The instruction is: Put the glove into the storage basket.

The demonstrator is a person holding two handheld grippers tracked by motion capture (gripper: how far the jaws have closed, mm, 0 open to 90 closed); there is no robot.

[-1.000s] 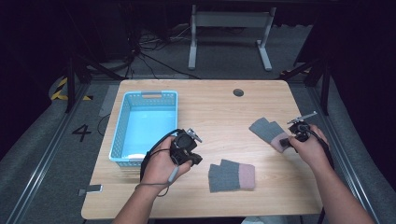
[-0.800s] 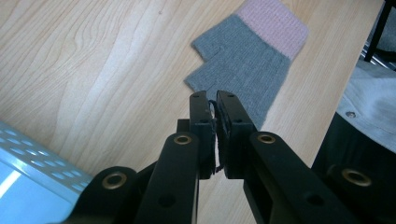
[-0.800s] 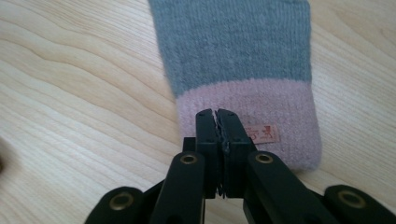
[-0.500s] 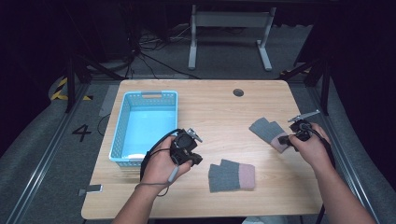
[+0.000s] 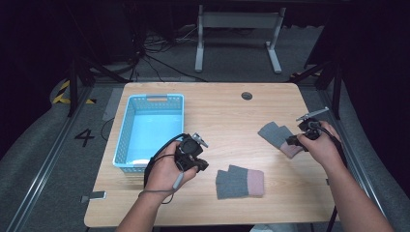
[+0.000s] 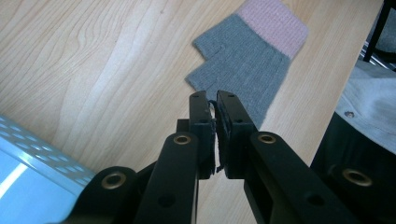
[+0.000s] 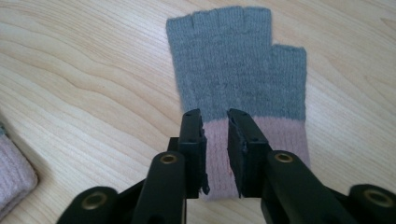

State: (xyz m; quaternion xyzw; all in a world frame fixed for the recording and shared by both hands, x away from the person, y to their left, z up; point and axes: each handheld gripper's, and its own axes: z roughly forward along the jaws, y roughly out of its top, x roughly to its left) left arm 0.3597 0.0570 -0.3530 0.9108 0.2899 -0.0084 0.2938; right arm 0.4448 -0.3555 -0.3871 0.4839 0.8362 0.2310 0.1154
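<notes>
Two grey fingerless gloves with pink cuffs lie flat on the wooden table point(image 5: 227, 111). In the high view one glove point(image 5: 240, 182) is near the front middle and the other glove point(image 5: 278, 137) is at the right. My left gripper point(image 5: 202, 164) hovers just left of the front glove point(image 6: 247, 56), its jaws shut with nothing between them point(image 6: 212, 100). My right gripper point(image 5: 291, 141) sits low over the right glove's pink cuff point(image 7: 261, 135). Its jaws stand a little apart point(image 7: 215, 116), and the cuff shows in the gap.
A light blue plastic basket point(image 5: 124, 129) stands empty at the table's left, close behind my left hand. A round cable hole point(image 5: 247, 95) sits near the far edge. The front glove's pink cuff point(image 7: 14, 172) pokes in at the lower left of the right gripper view.
My right gripper has slid left, onto the cuff end of the right glove. The left gripper and both gloves have stayed put.
</notes>
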